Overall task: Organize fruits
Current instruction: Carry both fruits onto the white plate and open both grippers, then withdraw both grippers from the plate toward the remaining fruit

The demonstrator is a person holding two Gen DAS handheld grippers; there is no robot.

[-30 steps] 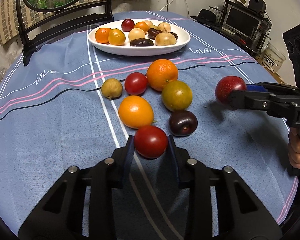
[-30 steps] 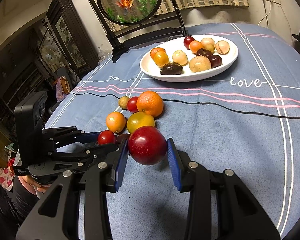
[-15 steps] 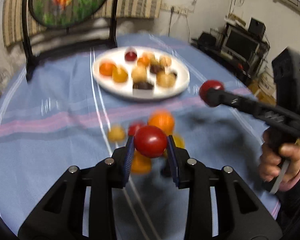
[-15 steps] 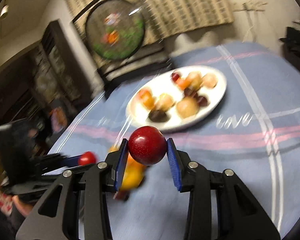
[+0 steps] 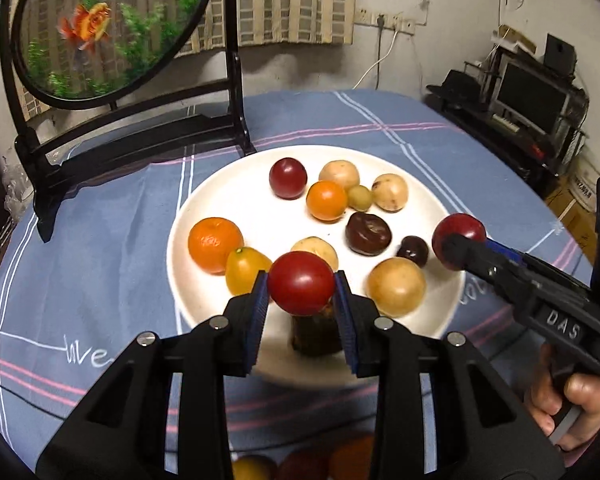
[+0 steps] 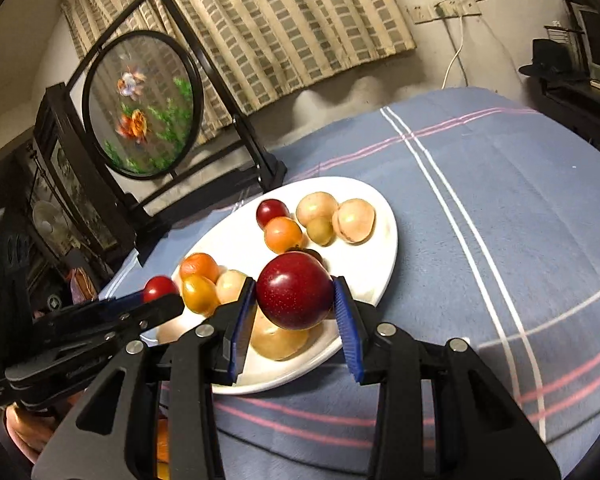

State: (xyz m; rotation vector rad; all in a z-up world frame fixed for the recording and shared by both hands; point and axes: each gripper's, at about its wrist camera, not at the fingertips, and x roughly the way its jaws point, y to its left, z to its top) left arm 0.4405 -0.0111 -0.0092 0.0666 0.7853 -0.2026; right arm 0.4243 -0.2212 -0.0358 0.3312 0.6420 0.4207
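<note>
My left gripper [image 5: 301, 298] is shut on a red tomato [image 5: 300, 282] and holds it above the near edge of the white plate [image 5: 228, 188]. My right gripper [image 6: 294, 312] is shut on a dark red plum [image 6: 294, 296] and holds it over the plate's [image 6: 384, 240] near right part. The plum also shows in the left wrist view [image 5: 458, 236], at the plate's right rim. The tomato also shows in the right wrist view [image 6: 160, 288]. Several fruits lie on the plate: oranges, plums, pale round fruits.
A round fish picture in a black stand [image 5: 112, 28] stands behind the plate. Several loose fruits [image 5: 300, 460] lie on the blue tablecloth [image 6: 500, 200] just below my left gripper. Shelves with electronics [image 5: 532, 96] are at the far right.
Both grippers lifted their fruits off the cloth and moved forward to the plate. The loose fruit pile is now below and behind the left gripper.
</note>
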